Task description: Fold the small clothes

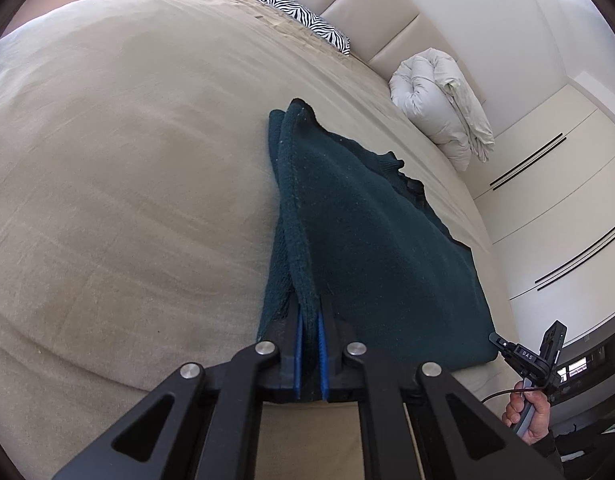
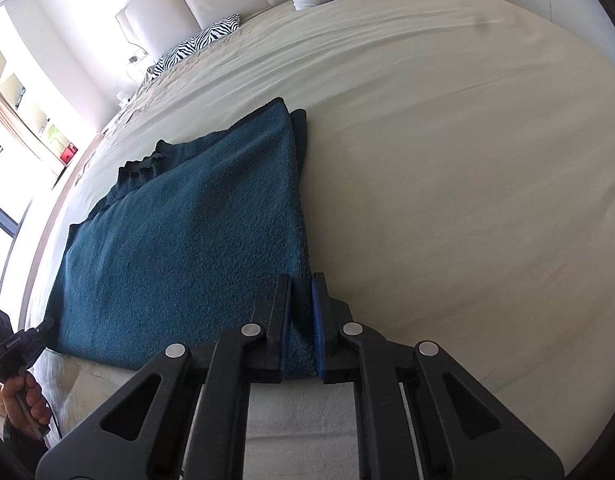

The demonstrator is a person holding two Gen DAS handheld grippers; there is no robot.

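1. The left gripper [image 1: 310, 332] has its blue pads pressed together on the near left corner of the dark teal sweater [image 1: 371, 248]. The cloth bunches into a raised ridge that runs away from the pads.

2. The sweater lies on the beige bedspread [image 1: 127, 180] near the edge closest to the person. Most of it is flat. A second layer shows under its left side, so by my reading one fold is already made, or the edge is doubled.

3. The ribbed neck or cuff [image 1: 403, 172] sticks out at the far side, not yet tucked in.

4. The right gripper [image 2: 301, 320] is closed on the near right corner of the same sweater [image 2: 187, 232]. Here too a lower layer peeks out along the right edge.

5. Judged from this, the work is partway. Both near corners are held, ready to be carried over. At least one more fold and a smoothing seem left.

6. Behind lie a zebra pillow [image 2: 199, 40] and a rolled white duvet [image 1: 439, 100], well apart from the sweater.
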